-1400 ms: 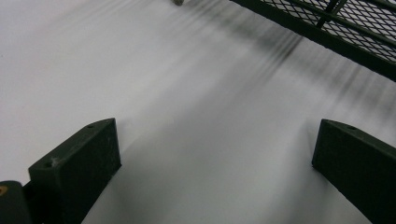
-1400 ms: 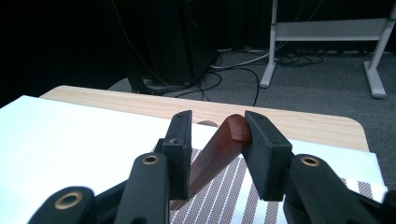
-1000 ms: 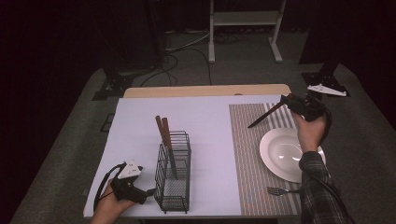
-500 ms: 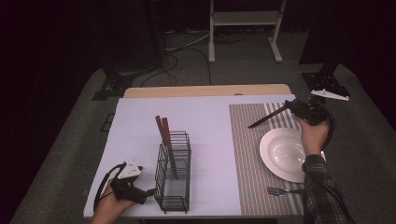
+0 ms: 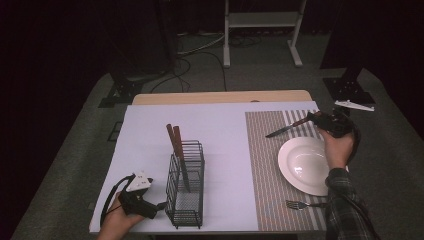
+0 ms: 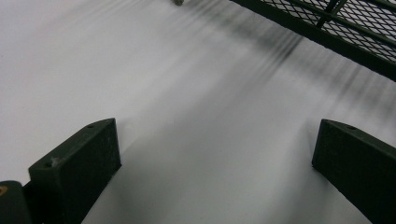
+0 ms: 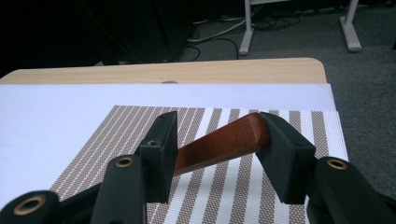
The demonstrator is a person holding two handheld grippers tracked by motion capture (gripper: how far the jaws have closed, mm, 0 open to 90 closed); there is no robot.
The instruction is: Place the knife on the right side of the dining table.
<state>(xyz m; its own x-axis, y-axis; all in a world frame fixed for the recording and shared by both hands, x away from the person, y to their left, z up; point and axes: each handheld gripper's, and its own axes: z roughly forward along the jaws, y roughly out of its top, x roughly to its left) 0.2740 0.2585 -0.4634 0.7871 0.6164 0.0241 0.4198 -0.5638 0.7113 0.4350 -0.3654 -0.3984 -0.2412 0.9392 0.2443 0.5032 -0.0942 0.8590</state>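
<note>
Lying between R gripper (image 7: 217, 154) jaws, knife handle (image 7: 219, 144), crosswise

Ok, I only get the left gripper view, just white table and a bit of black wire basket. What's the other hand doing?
Observer: The right gripper has a knife with a reddish-brown wooden handle between its jaws, which have just been opening. Whether they pinch it, I cannot tell.
Operator: Where is that?
Observer: Over the brown-and-white striped placemat, beyond the round white plate.
Operator: Is there a fork?
Observer: Yes, a silver metal fork lies on the placemat, on the near side of the plate.
</note>
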